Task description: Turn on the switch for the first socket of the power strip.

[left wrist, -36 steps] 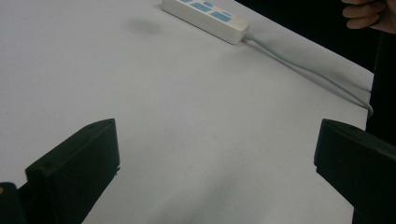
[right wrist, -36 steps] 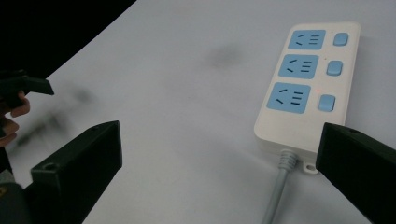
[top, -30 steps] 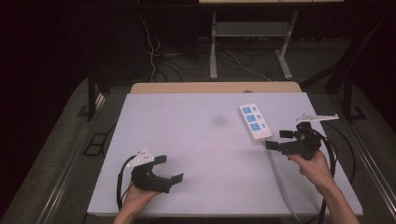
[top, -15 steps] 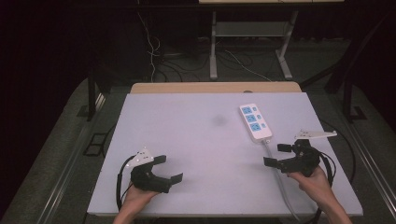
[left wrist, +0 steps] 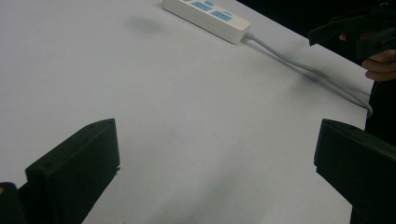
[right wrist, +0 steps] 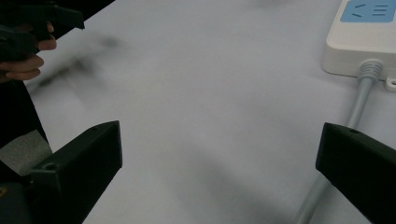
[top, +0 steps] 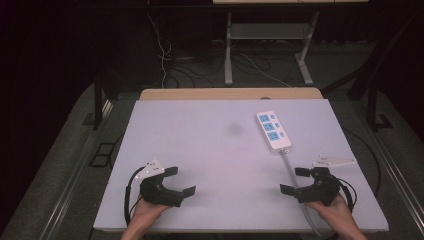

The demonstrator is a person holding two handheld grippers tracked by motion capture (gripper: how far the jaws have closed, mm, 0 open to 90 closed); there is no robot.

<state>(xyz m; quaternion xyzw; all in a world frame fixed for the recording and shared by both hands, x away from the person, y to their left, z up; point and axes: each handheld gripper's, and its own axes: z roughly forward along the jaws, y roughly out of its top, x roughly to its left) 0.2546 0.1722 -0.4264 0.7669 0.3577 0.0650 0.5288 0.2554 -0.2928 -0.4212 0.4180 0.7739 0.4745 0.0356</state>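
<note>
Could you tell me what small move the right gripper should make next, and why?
Probably ease the right gripper forward along the grey cable toward the white power strip. Its jaws stand wide open and empty near the table's front edge, and the strip lies untouched farther up. The left gripper rests open too.

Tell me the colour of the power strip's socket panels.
Blue, on the white power strip; clearest in the high view.

White surface (top: 200, 150) with a wooden strip (top: 230, 93) along its far edge. Grey carpeted floor (top: 65, 170) all round, dark beyond. Metal-legged table frame (top: 267, 47) at the back, loose cables (top: 165, 47) on the floor beside it. A dark post (top: 97, 100) stands left of the surface. Room is dim; light falls mainly on the surface.
</note>
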